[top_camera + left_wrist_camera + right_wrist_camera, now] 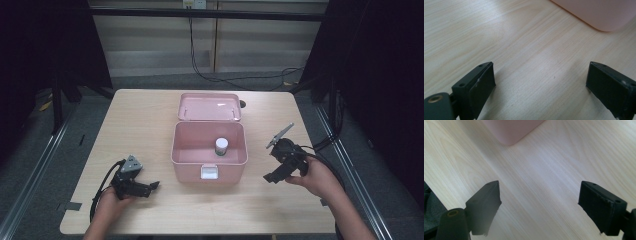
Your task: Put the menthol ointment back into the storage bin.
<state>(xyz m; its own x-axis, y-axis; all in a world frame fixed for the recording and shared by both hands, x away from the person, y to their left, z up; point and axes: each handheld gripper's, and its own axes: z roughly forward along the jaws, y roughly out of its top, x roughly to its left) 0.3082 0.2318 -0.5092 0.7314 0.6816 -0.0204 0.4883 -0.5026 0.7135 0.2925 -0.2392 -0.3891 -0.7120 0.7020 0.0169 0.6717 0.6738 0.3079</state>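
Observation:
A pink box (pixel 209 165) stands open in the middle of the wooden table (pixel 145 125), its lid (pixel 209 106) swung back behind it. Inside stands a small white bottle with a green band (pixel 221 146). My left gripper (pixel 150 187) rests low over the table at the box's front left, jaws wide apart with bare wood between them (pixel 540 80); a pink box corner (pixel 604 15) lies ahead of it. My right gripper (pixel 272 176) hovers to the right of the box, open and empty (pixel 539 202), with a pink box corner (pixel 510 131) ahead.
The table's front edge runs just behind both hands. Black cables (pixel 200 65) trail on the floor beyond the far edge. Dark frames (pixel 60 90) stand at both sides. Bare wood lies left and right of the box.

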